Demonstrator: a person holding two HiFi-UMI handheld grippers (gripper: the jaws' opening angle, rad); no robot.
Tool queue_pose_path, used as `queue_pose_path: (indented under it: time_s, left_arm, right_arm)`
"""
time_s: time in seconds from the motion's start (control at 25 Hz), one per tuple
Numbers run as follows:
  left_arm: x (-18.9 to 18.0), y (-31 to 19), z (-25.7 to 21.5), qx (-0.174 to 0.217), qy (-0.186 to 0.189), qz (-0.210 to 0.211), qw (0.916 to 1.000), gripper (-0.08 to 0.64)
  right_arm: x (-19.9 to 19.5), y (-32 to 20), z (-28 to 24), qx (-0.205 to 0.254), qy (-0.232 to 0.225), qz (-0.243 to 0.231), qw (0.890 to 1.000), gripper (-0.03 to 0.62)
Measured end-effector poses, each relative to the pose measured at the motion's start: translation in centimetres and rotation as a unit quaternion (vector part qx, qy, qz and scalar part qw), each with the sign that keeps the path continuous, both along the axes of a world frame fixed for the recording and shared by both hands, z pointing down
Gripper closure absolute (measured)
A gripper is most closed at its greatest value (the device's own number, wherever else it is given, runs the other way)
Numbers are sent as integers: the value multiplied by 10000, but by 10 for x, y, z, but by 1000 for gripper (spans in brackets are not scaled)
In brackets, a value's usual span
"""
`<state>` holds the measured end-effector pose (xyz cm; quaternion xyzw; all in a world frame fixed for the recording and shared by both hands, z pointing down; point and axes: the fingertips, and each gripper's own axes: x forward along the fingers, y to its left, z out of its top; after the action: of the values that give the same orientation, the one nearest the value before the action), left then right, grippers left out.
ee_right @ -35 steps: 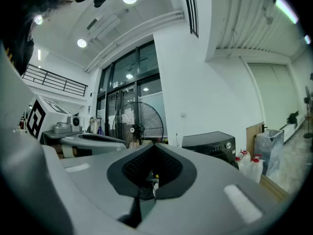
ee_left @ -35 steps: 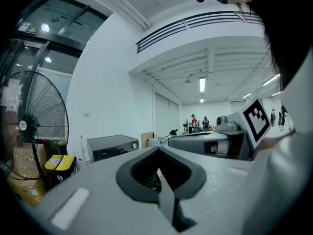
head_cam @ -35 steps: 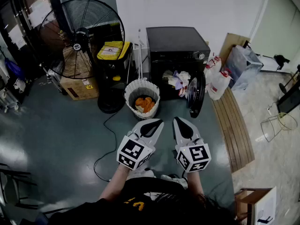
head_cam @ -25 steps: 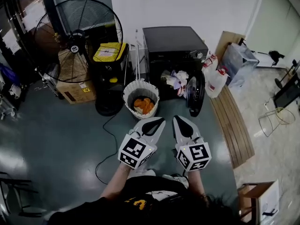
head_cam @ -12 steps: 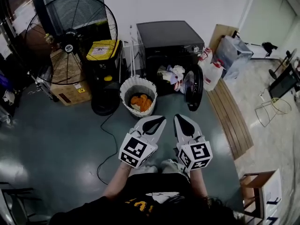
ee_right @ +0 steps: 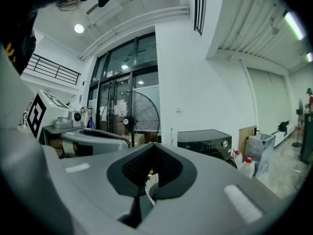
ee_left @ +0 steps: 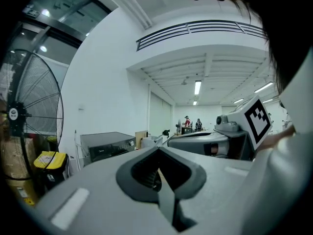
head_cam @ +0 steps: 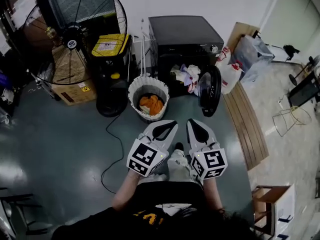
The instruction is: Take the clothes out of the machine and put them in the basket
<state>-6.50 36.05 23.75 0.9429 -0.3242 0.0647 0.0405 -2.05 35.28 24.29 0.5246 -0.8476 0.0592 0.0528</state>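
Clothes (head_cam: 184,75): a pale heap spilling from the mouth of the black machine (head_cam: 185,31); door (head_cam: 210,96) swung open to the right. Basket (head_cam: 150,116): white, on the floor just left of the machine's opening, with an orange garment (head_cam: 151,104) inside. Left gripper (head_cam: 165,129) and right gripper (head_cam: 196,129): side by side, near the basket and short of the machine, fingers closed together, nothing between them. Large fan (head_cam: 70,34): well left of the machine.
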Motion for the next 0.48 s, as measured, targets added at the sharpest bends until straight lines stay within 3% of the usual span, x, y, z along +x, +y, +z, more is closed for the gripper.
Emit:
queue_pose_path:
  time_s: [0.24, 0.48]
  left_arm:
    - [0, -44, 10, -142, 56, -247, 9996, 560]
    - [15, -115, 19, -217, 8, -440, 9988, 560]
  right_arm:
    - [2, -43, 15, -132, -28, -190, 9997, 572]
    - [25, -117, 28, -246, -46, -290, 9993, 572]
